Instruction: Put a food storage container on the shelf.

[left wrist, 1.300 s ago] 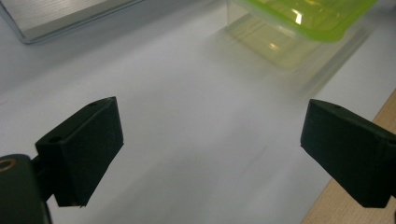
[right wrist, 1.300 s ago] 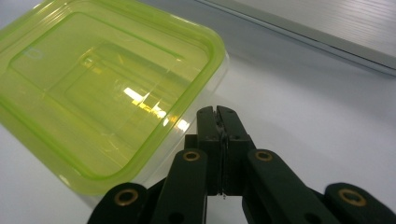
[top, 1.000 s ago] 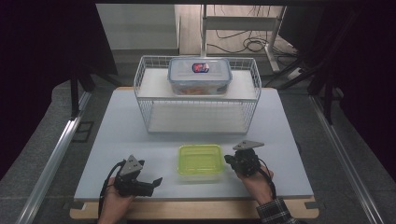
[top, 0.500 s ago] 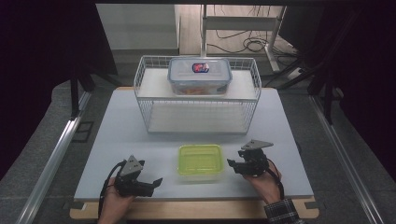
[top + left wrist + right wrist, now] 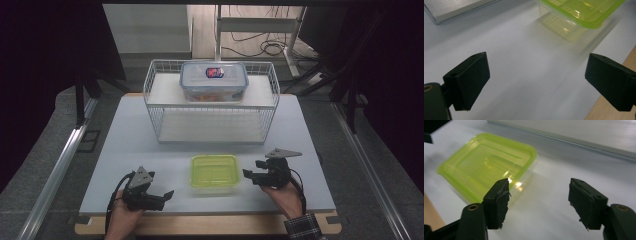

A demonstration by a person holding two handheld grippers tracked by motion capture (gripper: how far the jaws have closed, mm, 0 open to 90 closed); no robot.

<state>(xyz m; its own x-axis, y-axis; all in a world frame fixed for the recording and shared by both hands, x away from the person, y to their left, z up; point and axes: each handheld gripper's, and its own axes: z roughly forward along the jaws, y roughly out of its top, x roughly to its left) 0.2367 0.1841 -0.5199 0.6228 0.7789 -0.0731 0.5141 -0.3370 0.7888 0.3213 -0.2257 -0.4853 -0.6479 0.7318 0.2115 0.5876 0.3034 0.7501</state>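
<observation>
A clear tub with a yellow-green lid sits on the white tabletop near the front middle. My right gripper lies just right of it, pointing at its side. Its jaws have just been opening and hold nothing. In the right gripper view the gripper stands apart from the tub, which lies ahead on the left. My left gripper rests open at the tub's front left. In the left gripper view its jaws are wide over bare table, with the tub ahead on the right.
A white wire basket rack stands at the back middle of the table. A clear lidded box with orange contents rests on its upper shelf. A wooden strip runs along the table's front edge.
The right gripper has drawn back a little to the right, away from the green-lidded tub, and its jaws have gone from shut to open. The left gripper has stayed put.
</observation>
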